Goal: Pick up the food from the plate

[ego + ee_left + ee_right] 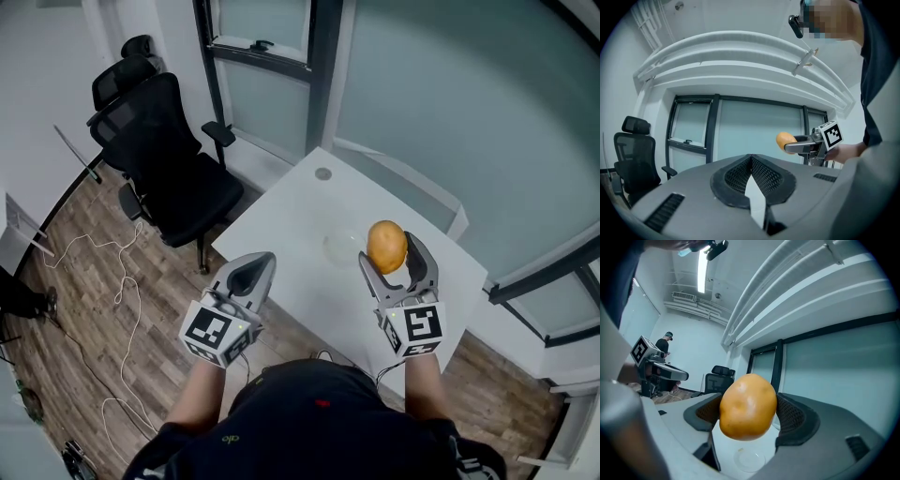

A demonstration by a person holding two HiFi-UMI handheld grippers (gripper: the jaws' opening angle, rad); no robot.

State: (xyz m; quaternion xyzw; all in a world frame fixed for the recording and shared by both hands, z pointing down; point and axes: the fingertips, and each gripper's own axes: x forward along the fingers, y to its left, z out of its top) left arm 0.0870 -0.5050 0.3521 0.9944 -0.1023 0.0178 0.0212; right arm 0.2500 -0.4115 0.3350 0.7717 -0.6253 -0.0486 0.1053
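An orange-brown potato (pixel 386 246) is clamped in my right gripper (pixel 397 261), held in the air above the white table (pixel 281 234). Up close it fills the space between the jaws as the potato (pixel 748 407). A clear glass plate (pixel 341 247) lies on the table just left of it and shows below the potato as the plate (pixel 749 459). My left gripper (pixel 253 274) hovers over the table's near edge, shut and holding nothing. From the left gripper view, the right gripper (pixel 802 145) and potato (pixel 785 139) appear at the right.
A black office chair (pixel 159 159) stands left of the table on the wood floor, with a white cable (pixel 112 281) trailing nearby. Glass wall panels (pixel 450 103) run behind the table. A small round port (pixel 323 173) sits at the table's far corner.
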